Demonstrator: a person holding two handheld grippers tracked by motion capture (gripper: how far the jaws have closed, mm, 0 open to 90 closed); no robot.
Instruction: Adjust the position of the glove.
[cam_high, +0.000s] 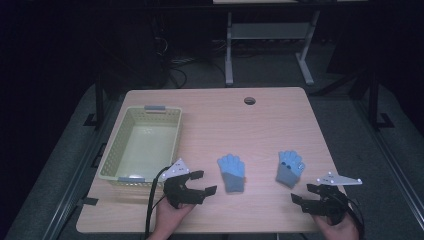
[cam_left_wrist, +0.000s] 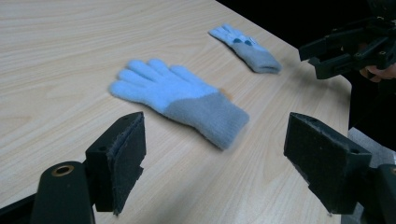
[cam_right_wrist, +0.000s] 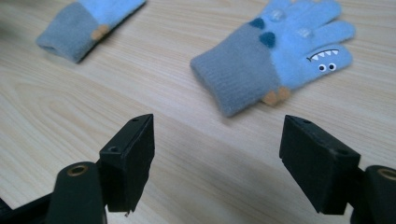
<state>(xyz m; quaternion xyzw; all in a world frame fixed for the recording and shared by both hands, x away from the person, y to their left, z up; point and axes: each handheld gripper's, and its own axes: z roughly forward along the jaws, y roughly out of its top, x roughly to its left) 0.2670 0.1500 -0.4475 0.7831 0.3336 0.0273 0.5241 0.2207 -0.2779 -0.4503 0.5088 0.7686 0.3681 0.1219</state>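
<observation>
Both grippers stand with jaws wide and nothing between them. Left gripper (cam_high: 192, 186) hovers over the near edge of the table (cam_high: 270, 115), held in the person's left hand (cam_high: 170, 214), jaws pointing toward the table's middle and the near glove. Right gripper (cam_high: 312, 196) sits at the near right corner, held in the right hand (cam_high: 337, 227), jaws pointing leftward along the near edge.

Surroundings: a pale yellow-green basket (cam_high: 112, 160) rests on the left part of the table, just behind the left gripper; its inside holds nothing. A round cable hole (cam_high: 249, 100) lies in the far middle of the tabletop. Nothing stands between either gripper and the gloves; bare wood separates them.

Count: two gloves, one basket, two grippers.

Left glove (cam_high: 231, 171) lies flat near the table's front centre, light blue fingers pointing away from the person, grey cuff toward the near edge; it is near the left gripper, not touching it. Right glove (cam_high: 290, 167) lies flat to its right, well apart from it, fingers away and slightly tilted to the right, cuff nearest the right gripper. In the right gripper view this glove shows a printed face with eyes and teeth and two dark blue patches.

Pose: both hands come in from the near edge, gripping from below, each grey plate uppermost.
</observation>
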